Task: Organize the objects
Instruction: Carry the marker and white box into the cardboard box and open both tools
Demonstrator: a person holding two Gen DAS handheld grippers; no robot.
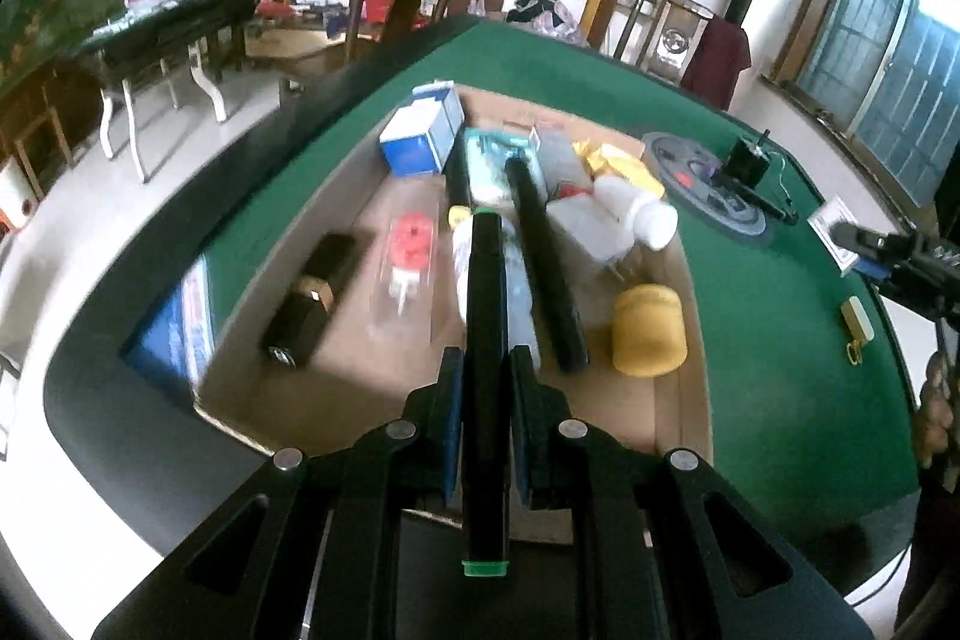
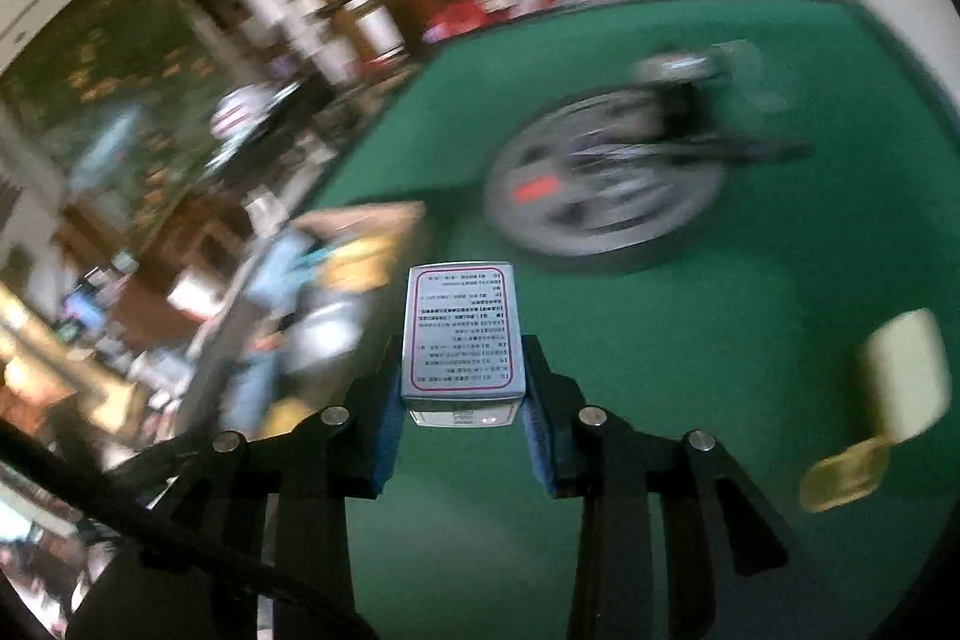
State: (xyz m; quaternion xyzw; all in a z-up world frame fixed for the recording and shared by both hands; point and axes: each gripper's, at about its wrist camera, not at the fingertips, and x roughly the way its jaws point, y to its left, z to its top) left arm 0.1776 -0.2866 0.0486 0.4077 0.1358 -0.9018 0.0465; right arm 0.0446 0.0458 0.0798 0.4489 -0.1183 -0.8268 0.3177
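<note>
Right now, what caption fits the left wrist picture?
Left gripper holds a black marker above the cardboard box.

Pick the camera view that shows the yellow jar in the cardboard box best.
The left wrist view. The yellow jar sits sharp and unobstructed near the right wall of the cardboard box. In the right wrist view the box is only a motion-blurred smear at the left, and the jar cannot be made out.

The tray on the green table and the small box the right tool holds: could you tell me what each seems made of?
The tray looks like plain matte cardboard: brown faces, paler cut edges. The small box in the right tool looks like glossy printed paperboard, with sharp folds and fine print.
</note>
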